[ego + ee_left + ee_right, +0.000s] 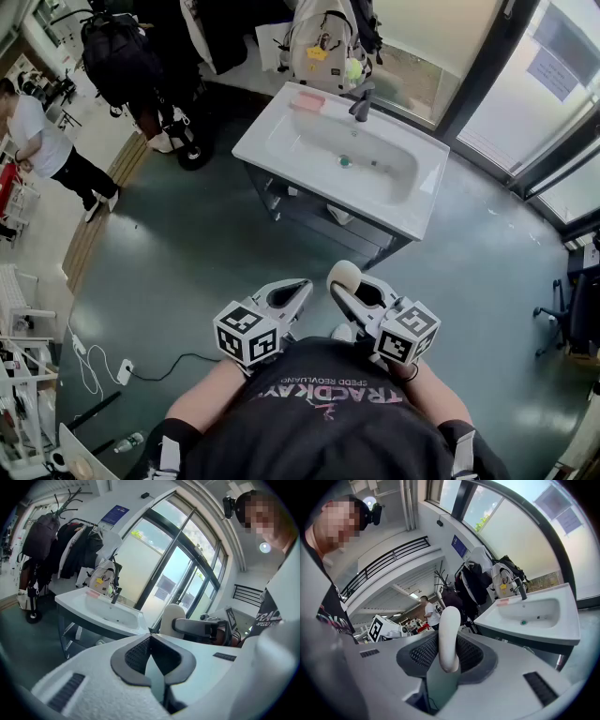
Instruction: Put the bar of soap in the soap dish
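Note:
A cream oval bar of soap (343, 276) stands on end between the pads of my right gripper (351, 292), which is shut on it; the bar fills the middle of the right gripper view (449, 637). My left gripper (286, 300) is beside it, shut and empty (152, 660). Both are held close to the person's chest, well short of the white sink (412, 202). A pink soap dish (307, 102) lies on the sink's far left corner, left of the dark faucet (362, 101). The dish also shows small in the right gripper view (502, 602).
The sink stands on a dark cabinet on a green floor. Behind it are a pale backpack (323, 42), hanging coats and tall windows. A person (37, 141) stands far left. A cable and socket (122, 370) lie on the floor at left; an office chair (572, 314) is at right.

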The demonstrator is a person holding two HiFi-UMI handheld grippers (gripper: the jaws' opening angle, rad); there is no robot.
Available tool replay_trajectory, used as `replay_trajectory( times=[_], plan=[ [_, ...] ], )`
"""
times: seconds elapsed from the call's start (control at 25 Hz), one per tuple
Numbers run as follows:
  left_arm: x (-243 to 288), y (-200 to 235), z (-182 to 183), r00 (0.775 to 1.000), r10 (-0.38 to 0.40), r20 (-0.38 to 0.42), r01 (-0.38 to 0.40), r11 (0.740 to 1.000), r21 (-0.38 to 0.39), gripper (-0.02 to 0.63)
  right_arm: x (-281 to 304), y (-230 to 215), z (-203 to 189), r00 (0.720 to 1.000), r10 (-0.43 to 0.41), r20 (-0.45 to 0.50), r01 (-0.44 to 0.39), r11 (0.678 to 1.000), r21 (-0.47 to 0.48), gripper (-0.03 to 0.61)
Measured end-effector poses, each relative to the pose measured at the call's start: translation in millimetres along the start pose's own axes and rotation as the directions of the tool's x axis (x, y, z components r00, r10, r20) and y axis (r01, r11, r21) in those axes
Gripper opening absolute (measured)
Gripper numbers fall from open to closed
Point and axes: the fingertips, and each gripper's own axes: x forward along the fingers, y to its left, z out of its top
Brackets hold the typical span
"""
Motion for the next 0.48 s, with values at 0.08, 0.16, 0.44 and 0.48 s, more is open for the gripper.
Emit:
replay_trajectory(
  times=[0.08,0.16,0.44,0.48],
  plan=[
    [-0.5,1.3,1.2,1.000,0.002,0.002,-0.002,1.000,-0.002,0.009,1.5,0.3,1.2,1.000,0.002,-0.001,-0.002,1.000,0.000,0.109],
    [-1.3,2.4,1.8,1.000,0.004,0.003,-0.004,1.000,-0.004,0.009,2.8,0.7,1.6,1.000,0.002,-0.002,-0.002,1.000,0.000,0.109],
    [-6.5,4.6,0.8,1.000,0.014,0.009,-0.014,1.000,-0.012,0.009,5.3,2.7,-0.3,1.000,0.006,-0.004,-0.006,1.000,0.009,0.109],
    [-7.0,4.5,0.4,1.000,0.015,0.010,-0.015,1.000,-0.012,0.009,5.2,3.2,-0.1,1.000,0.009,-0.001,-0.009,1.000,0.009,0.109]
  ],
)
